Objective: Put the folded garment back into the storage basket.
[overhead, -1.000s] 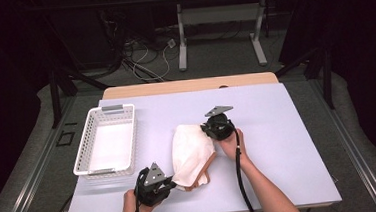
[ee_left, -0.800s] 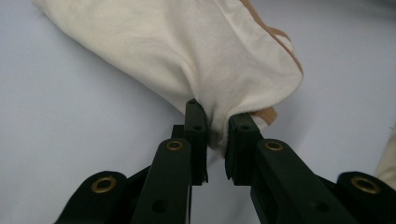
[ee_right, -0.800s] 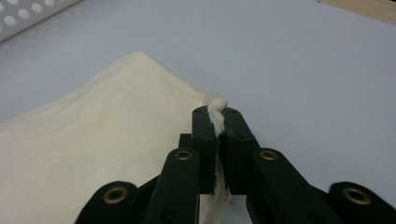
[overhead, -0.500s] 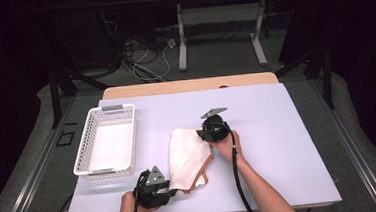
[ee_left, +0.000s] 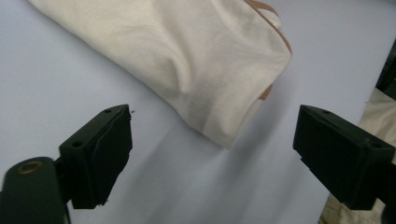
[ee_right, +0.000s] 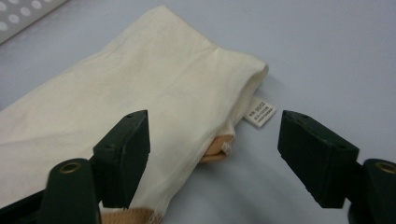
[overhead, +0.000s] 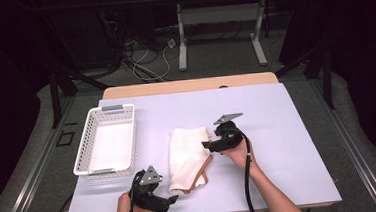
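Covering the table [overhead: 288, 129], pale cloth, dark room, folded garment [overhead: 187, 156]

Left gripper [overhead: 171, 199] at six o'clock and right gripper [overhead: 207, 146] near centre both have jaws just opened wide, gripping nothing.

A folded cream cloth [overhead: 187, 158] lies on the pale table [overhead: 288, 129], tan edging along its near side. The right tongs [overhead: 210, 145] sit at its right edge, the left tongs [overhead: 171, 201] just off its near corner, both spread after opening, gripping nothing. A white basket [overhead: 81, 151] stands to the left.
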Motion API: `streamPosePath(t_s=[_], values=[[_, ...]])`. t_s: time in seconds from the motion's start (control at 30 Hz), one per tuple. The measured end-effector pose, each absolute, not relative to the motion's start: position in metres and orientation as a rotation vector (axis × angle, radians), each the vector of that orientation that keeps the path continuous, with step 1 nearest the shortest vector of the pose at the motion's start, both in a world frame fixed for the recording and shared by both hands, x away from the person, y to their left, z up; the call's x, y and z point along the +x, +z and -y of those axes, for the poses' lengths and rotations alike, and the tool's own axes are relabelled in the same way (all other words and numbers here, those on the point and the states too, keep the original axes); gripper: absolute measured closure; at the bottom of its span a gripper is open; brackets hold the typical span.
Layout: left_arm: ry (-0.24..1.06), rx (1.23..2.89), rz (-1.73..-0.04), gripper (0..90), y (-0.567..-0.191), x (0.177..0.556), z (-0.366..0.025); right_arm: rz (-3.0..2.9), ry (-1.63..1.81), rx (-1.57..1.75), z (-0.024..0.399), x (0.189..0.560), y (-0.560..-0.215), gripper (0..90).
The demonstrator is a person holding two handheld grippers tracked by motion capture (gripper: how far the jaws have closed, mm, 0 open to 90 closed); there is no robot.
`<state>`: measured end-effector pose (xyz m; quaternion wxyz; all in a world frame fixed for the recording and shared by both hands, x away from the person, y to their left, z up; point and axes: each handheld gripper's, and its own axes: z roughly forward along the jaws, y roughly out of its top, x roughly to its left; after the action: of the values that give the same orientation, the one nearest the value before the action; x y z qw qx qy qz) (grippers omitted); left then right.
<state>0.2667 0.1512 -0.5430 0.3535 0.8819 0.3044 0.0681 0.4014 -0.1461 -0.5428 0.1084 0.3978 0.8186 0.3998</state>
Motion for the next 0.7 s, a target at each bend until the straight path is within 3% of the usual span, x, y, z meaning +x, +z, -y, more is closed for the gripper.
streamPosePath(t_s=[0.27,0.7], values=[[0.208,2.27,-0.814,1.3,-0.542,0.269,-0.155,-2.432,1.179,1.135,0.161,0.382,-0.539,14.5],[0.222,2.253,-0.839,0.1,-0.545,0.273,-0.159,-2.435,1.196,1.125,0.186,0.351,-0.533,8.9]])
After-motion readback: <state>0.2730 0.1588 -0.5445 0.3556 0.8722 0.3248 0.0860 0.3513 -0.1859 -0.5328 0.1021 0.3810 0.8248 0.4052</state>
